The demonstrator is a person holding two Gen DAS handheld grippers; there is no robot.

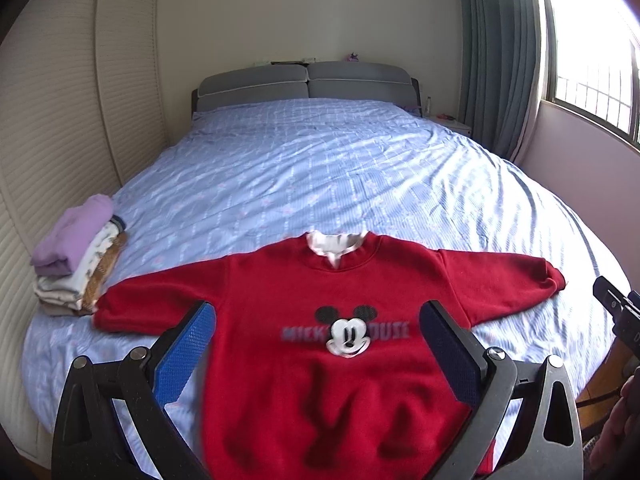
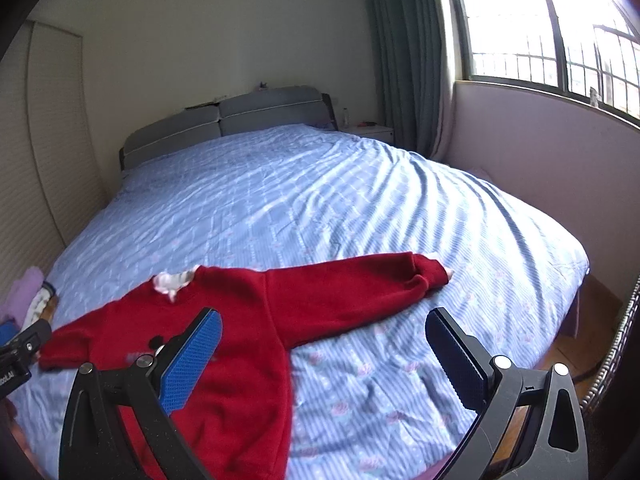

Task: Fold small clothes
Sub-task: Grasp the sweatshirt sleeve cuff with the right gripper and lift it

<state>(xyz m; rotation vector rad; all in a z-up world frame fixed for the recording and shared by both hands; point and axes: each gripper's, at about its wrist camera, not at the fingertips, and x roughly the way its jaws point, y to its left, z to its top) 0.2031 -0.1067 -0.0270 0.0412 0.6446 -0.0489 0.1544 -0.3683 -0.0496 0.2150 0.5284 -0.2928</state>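
Reading, blurrily, perhaps "MICKEY MOUSE": red sweatshirt (image 1: 344,344), both grippers' jaws apart.

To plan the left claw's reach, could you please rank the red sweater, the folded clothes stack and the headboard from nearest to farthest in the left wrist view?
1. Red sweater: spread flat on the bed, directly under and ahead of the open left claw.
2. Folded clothes stack: off to the left, at the bed's edge.
3. Headboard: farthest, at the bed's far end.
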